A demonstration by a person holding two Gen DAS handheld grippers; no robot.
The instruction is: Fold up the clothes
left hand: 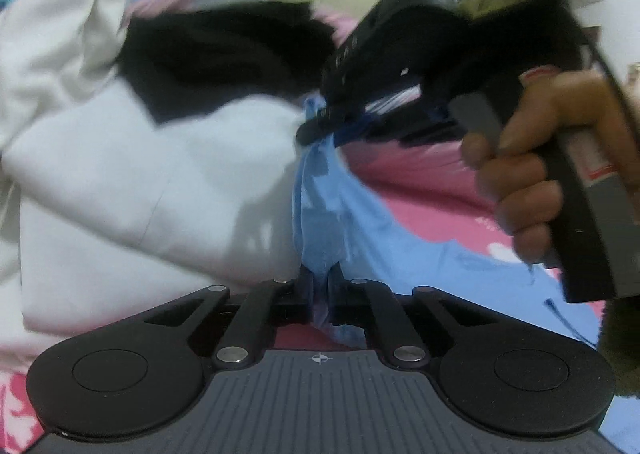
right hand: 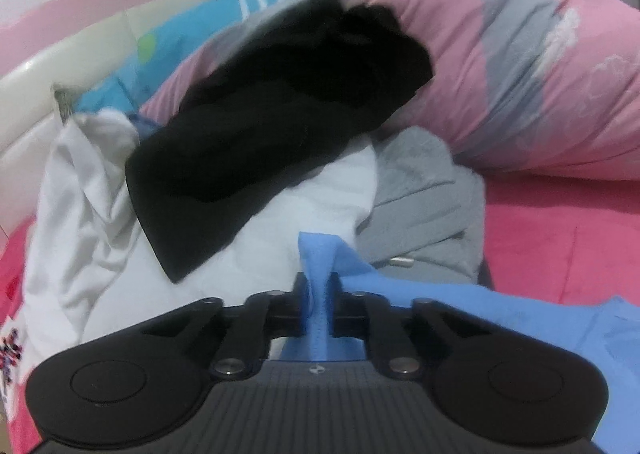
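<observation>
Nearest the lens in both wrist views, a bunched fold of light blue cotton garment [left hand: 320, 221] is pinched between black tongs. At the lower centre of the left wrist view, the left tongs [left hand: 320, 286] are closed on one gathered edge of it; at the lower centre of the right wrist view, the right tongs [right hand: 319, 294] are closed on another bunched edge. In the left view the right tongs [left hand: 316, 125] also show at centre, clamped on the blue cloth, with a hand [left hand: 532, 173] wrapped round the handle at the right edge. The blue garment spreads toward the lower right of both frames over a pink bedsheet [right hand: 560, 221]. Behind it lies a heap: a white crumpled garment [right hand: 88, 213] on the left, a black garment [right hand: 280, 125] draped over it at centre, and a grey garment [right hand: 424, 189] just right of them. A pink and grey quilt [right hand: 520, 73] fills the upper right.
</observation>
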